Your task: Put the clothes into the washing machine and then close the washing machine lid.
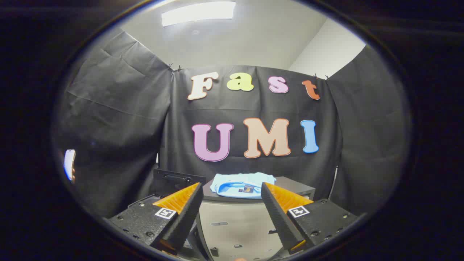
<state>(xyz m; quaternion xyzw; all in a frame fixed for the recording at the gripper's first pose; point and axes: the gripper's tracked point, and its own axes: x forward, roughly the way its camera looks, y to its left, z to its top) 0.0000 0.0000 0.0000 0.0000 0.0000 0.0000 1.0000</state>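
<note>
soft, smooth light-blue cloth garment [242, 185] lies on a dark matt top [297, 185]; below it, a pale smooth cabinet front [235, 221]; ridged pads [179, 197].

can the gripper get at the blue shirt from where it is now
Probably yes. The gripper is open, its fingers spread apart, and the folded blue shirt lies beyond them on the dark top of the cabinet, with nothing standing between.
</note>
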